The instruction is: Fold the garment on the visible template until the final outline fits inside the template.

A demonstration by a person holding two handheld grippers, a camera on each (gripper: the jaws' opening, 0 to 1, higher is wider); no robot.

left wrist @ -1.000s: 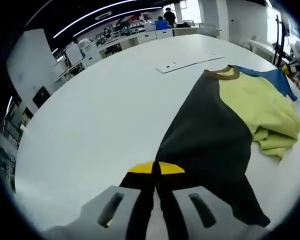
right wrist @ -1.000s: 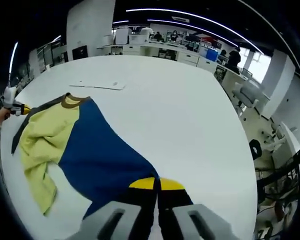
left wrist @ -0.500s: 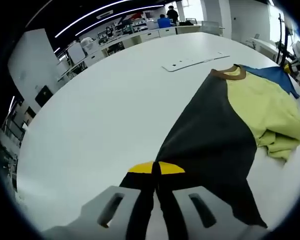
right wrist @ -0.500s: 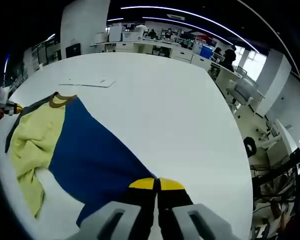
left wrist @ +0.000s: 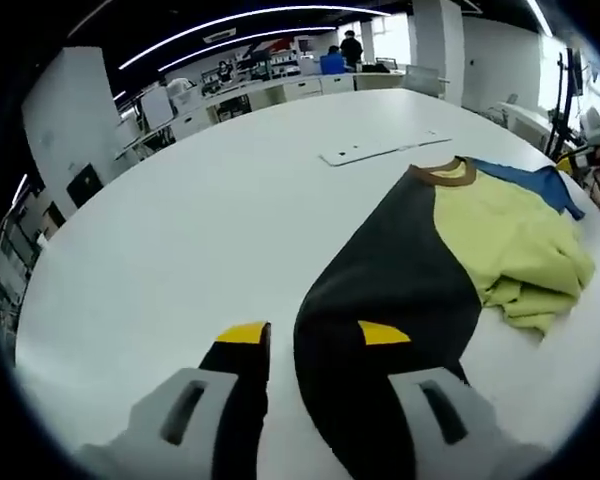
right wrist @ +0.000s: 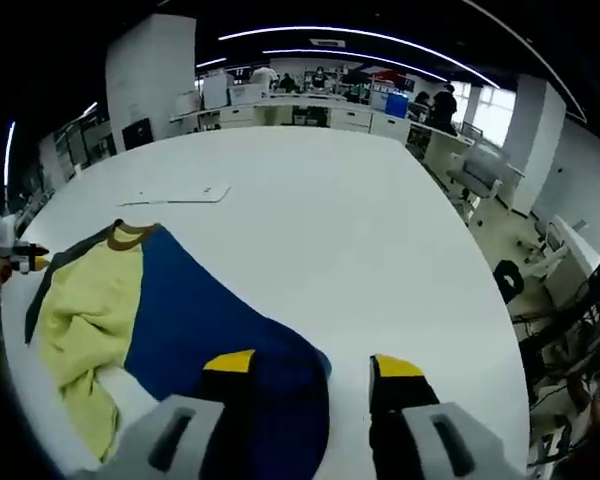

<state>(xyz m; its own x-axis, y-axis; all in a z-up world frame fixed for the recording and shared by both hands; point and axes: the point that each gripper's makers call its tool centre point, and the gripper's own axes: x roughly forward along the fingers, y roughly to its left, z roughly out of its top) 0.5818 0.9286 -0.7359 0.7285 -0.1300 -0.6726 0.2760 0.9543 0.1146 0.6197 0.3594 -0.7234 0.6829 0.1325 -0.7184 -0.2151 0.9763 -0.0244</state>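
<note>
The garment lies spread on the white table (left wrist: 200, 220). It has a yellow-green body (left wrist: 500, 230), a brown collar (left wrist: 442, 172), a black side (left wrist: 400, 290) and a blue side (right wrist: 210, 320). My left gripper (left wrist: 313, 335) stands open over the near end of the black side, which lies loose between the jaws. My right gripper (right wrist: 314, 363) is open too, with the rounded end of the blue side under its left jaw. The yellow-green body (right wrist: 80, 310) is bunched near its lower edge. The flat white template (left wrist: 380, 150) lies beyond the collar, and I see the template (right wrist: 180, 195) apart from the cloth.
Desks, shelves and people stand far behind the table. An office chair (right wrist: 485, 170) sits past the table's right edge. The other gripper (right wrist: 10, 255) shows at the left edge of the right gripper view.
Both grippers have gone from shut on the garment's ends to open. The black and blue ends now lie on the table.
</note>
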